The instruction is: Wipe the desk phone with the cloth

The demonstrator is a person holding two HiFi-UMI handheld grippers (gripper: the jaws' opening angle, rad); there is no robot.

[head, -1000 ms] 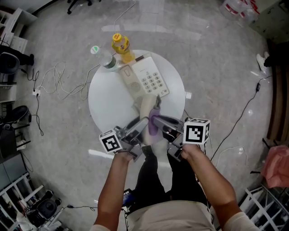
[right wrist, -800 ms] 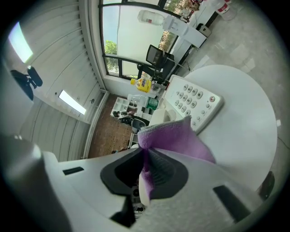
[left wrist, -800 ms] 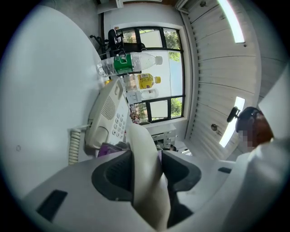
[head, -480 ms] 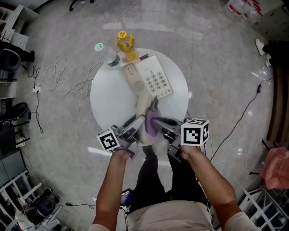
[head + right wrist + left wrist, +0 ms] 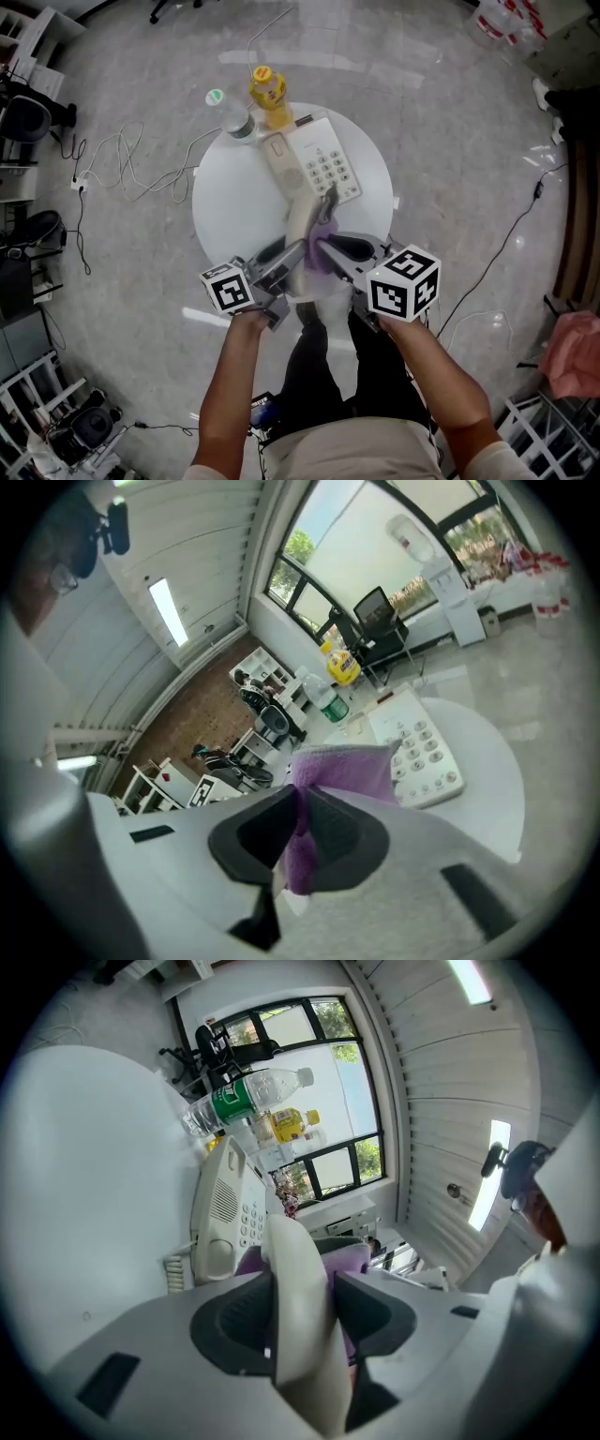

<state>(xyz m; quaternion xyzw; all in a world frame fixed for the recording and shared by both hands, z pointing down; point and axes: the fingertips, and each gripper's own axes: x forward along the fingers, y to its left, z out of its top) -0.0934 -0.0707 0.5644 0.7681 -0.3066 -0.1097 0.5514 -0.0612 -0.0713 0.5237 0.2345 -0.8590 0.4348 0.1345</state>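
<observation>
My left gripper (image 5: 291,259) clamps the one cream handset (image 5: 302,1335) above the tabletop's (image 5: 230,206) near edge. My right gripper's (image 5: 302,822) jaws pinch the one purple cloth (image 5: 347,766) just beside it. One phone base (image 5: 317,167) and two bottles (image 5: 232,116) (image 5: 268,97) stand at the far edge.

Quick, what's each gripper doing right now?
The left gripper is shut on the phone handset.
The right gripper is shut on the purple cloth.

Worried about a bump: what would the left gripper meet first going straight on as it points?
Probably the purple cloth, right behind the handset that the left gripper holds; the phone base lies to the side. Depth is unclear.
</observation>
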